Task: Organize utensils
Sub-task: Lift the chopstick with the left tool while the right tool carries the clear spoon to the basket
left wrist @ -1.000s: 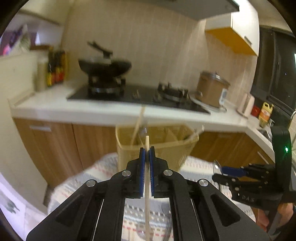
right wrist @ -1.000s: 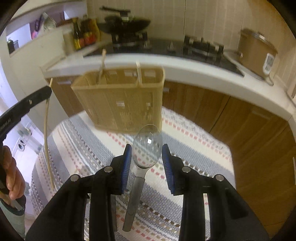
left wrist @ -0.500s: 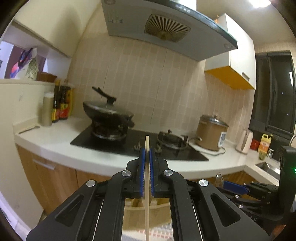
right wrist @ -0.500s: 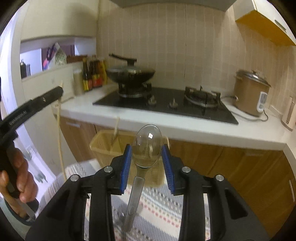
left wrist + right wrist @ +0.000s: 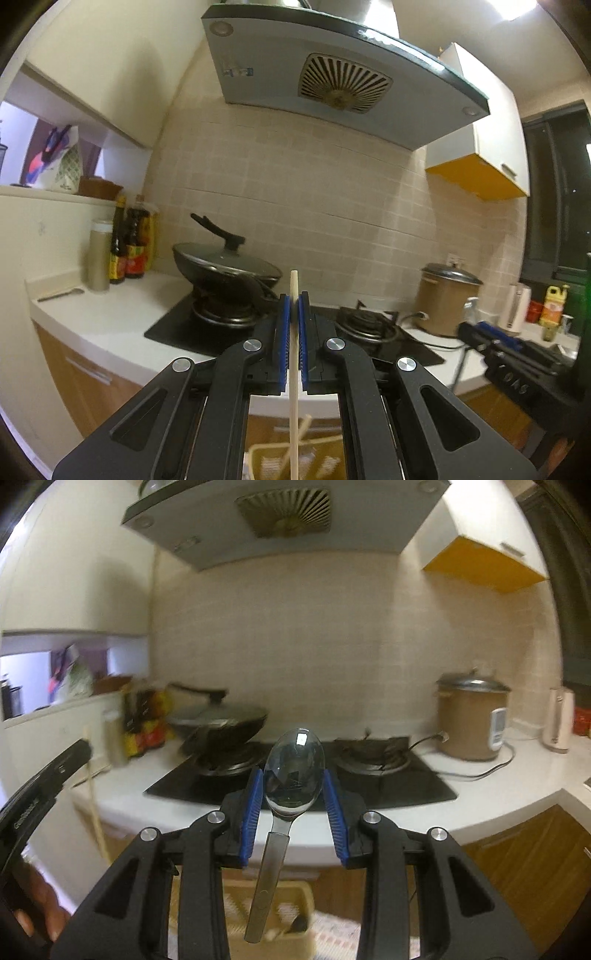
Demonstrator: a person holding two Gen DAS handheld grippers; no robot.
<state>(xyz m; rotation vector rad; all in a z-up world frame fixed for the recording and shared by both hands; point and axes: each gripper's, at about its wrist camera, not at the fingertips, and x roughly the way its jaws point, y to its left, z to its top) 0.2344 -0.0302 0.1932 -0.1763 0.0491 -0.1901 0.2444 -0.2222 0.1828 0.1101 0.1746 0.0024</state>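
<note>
My left gripper (image 5: 294, 299) is shut on a wooden chopstick (image 5: 294, 387) that stands upright between the blue pads and hangs down toward the tan utensil basket (image 5: 266, 461) below. My right gripper (image 5: 294, 775) is shut on a metal spoon (image 5: 295, 771), gripped at the bowl, its handle hanging down over the basket (image 5: 295, 904). The left gripper (image 5: 48, 771) with its chopstick (image 5: 94, 805) shows at the left of the right wrist view. The right gripper (image 5: 495, 339) shows at the right of the left wrist view.
A white counter (image 5: 110, 328) holds a black hob with a lidded wok (image 5: 225, 266), sauce bottles (image 5: 129, 243), a brown rice cooker (image 5: 469, 720) and a loose spoon (image 5: 61, 293). An extractor hood (image 5: 343, 74) hangs above. Wooden cabinets (image 5: 535, 867) lie below.
Both grippers have tilted or risen, so the views swung up from the basket and striped cloth to the wall and hood. Each keeps its utensil; the basket now sits at the bottom edge.
</note>
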